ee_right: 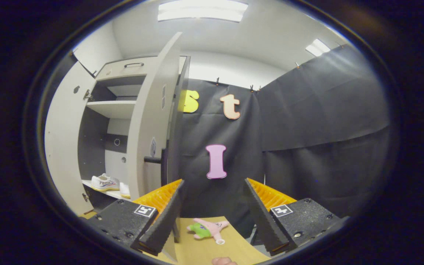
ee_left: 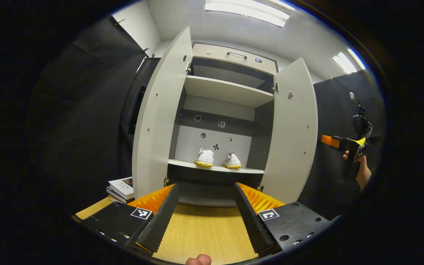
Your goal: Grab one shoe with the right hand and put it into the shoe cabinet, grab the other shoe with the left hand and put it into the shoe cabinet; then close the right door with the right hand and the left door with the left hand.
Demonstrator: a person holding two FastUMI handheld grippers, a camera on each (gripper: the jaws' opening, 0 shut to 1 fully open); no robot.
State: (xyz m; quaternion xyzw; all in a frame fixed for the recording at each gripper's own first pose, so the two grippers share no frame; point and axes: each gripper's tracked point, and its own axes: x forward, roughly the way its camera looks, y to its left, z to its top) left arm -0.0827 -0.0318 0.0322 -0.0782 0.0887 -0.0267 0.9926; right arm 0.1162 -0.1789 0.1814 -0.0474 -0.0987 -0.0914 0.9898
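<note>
Left gripper view: the left gripper (ee_left: 206, 209) hangs wide and empty before the shoe cabinet (ee_left: 226, 90); two shoes (ee_left: 204, 157) (ee_left: 232, 161) sit on its shelf, both doors open — closing comes next.

Right gripper view: the right gripper (ee_right: 214, 211), wide and empty, seemingly faces past the right door (ee_right: 149, 121) — it must swing onto that door's outer face and push.

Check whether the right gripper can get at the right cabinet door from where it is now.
Probably yes. The right gripper is open and empty beside the right door, which stands wide open with its outer face turned that way; nothing lies between them.
</note>
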